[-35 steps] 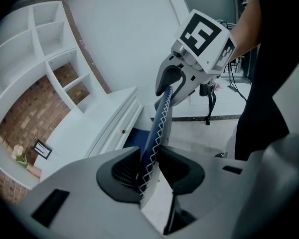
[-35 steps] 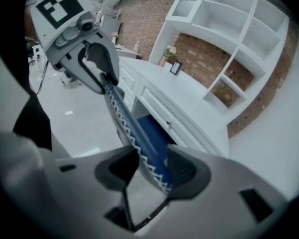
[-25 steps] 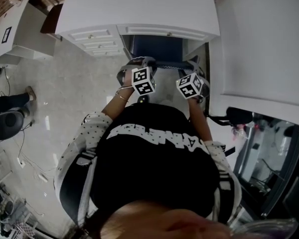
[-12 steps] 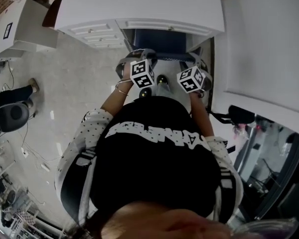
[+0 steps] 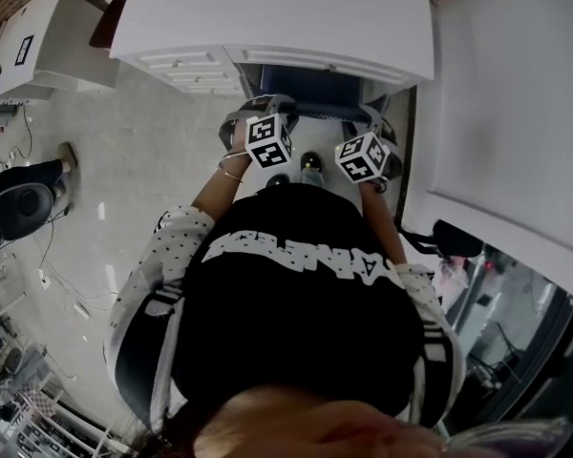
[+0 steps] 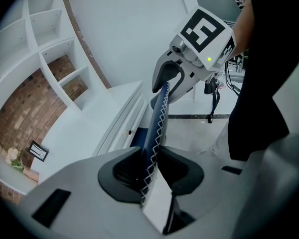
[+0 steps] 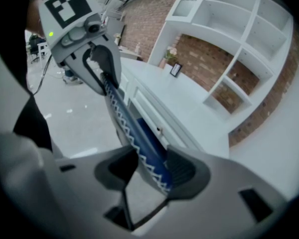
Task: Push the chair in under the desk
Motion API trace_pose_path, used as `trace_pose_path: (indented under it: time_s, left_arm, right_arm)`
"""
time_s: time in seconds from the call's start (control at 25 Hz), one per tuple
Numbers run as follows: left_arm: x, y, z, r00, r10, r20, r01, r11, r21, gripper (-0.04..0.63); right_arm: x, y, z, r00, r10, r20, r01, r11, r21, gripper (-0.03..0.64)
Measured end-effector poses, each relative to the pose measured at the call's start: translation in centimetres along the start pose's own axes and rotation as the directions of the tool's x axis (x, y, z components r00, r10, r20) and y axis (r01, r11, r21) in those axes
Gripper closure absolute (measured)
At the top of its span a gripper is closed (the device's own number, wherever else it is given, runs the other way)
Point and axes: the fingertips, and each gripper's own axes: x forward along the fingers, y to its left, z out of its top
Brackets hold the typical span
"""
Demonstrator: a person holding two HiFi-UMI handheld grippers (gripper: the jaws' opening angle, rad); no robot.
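The chair (image 5: 301,86) stands nosed into the kneehole of the white desk (image 5: 267,12), its dark blue showing just below the desk's front edge and its backrest (image 6: 156,121) on the outer side, toward the person. The backrest's top edge is the long axis. In the head view it runs side to side, parallel with the desk's front, from one tool to the other. It is a thin, gently curved panel of blue upholstery trimmed with white zigzag stitching (its outer face looks pale grey and smooth). The left tool (image 6: 152,171) has its dark pads closed on one end of that edge, the panel filling the gap between them. The right tool (image 7: 152,171) grips the other end likewise, its jaws set wider. Left of the kneehole the desk has panelled drawers (image 5: 186,65) with small knobs, above a pale glossy floor (image 5: 143,160)
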Motion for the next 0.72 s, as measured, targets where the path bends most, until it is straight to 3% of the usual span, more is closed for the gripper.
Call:
trace_pose_path:
  time_s: [0.72]
  left_arm:
    - [1.1, 2.4, 0.5, 1.0, 0.006, -0.012, -0.006, 1.0, -0.013, 0.465]
  right_arm:
    - [1.6, -2.1, 1.0, 1.0, 0.011, 0.002, -0.011, 1.0, -0.017, 0.422]
